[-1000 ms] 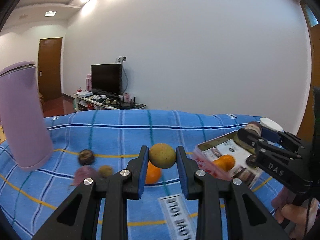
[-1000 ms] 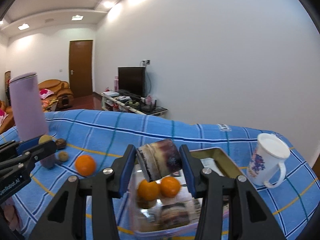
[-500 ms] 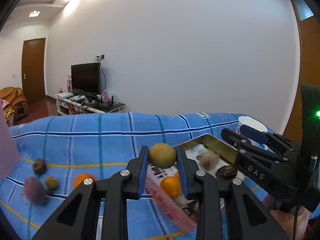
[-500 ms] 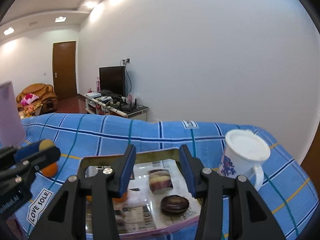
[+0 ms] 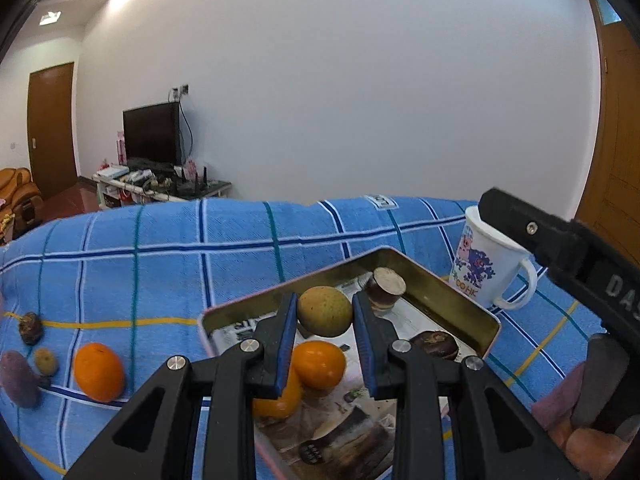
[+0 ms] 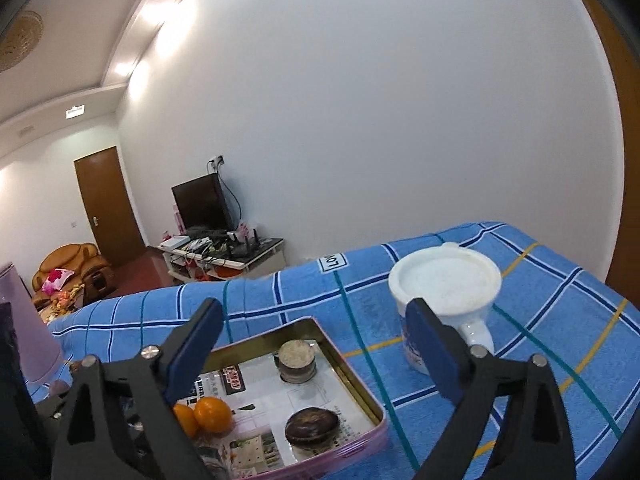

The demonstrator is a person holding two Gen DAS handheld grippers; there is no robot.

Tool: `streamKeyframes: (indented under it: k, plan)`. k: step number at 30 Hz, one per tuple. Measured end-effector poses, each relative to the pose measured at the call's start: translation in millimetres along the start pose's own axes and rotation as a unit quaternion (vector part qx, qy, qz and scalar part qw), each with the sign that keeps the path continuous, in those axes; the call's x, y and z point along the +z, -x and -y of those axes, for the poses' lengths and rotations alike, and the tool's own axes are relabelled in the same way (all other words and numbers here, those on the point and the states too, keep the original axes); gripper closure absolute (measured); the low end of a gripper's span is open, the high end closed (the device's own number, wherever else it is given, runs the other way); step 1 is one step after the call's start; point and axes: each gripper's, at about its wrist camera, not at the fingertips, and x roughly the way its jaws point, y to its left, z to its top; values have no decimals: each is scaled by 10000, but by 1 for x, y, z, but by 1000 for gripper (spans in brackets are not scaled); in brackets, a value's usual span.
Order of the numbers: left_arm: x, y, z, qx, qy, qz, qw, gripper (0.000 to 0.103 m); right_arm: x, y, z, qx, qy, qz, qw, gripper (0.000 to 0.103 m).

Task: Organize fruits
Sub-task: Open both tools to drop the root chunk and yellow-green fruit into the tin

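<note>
My left gripper (image 5: 325, 322) is shut on a yellow-green round fruit (image 5: 325, 311) and holds it over the pink metal tin (image 5: 452, 292). The tin (image 6: 356, 384) holds two oranges (image 5: 318, 364), (image 6: 212, 414), a dark round fruit (image 5: 434, 345), (image 6: 312, 428) and a small upright cylinder-shaped piece (image 5: 385, 286), (image 6: 295, 360). My right gripper (image 6: 316, 354) is open and empty above the tin's right side. An orange (image 5: 99, 371), a purple fruit (image 5: 18, 378) and two small brown fruits (image 5: 46, 361) lie on the blue cloth to the left.
A white printed mug (image 5: 486, 266), (image 6: 444, 300) stands on the checked blue cloth right of the tin. A lilac tumbler (image 6: 24, 340) stands at the far left. The right gripper's body (image 5: 560, 248) reaches in from the right. A TV stand is behind.
My left gripper carried the yellow-green fruit rightwards to above the tin. My right gripper let go of the cylinder-shaped piece in the tin, opened wide and lifted towards the mug.
</note>
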Motion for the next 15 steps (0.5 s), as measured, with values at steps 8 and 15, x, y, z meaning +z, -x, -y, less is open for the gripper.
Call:
streamKeyframes:
  k: [8, 15]
  plan:
    - [-7, 2, 1, 343, 93, -85, 9993, 17, -2, -10, 0, -175, 34, -205, 9996, 0]
    - [-8, 12, -6, 849, 120, 14, 9963, 17, -2, -20, 1, -1296, -106, -604, 9897, 0]
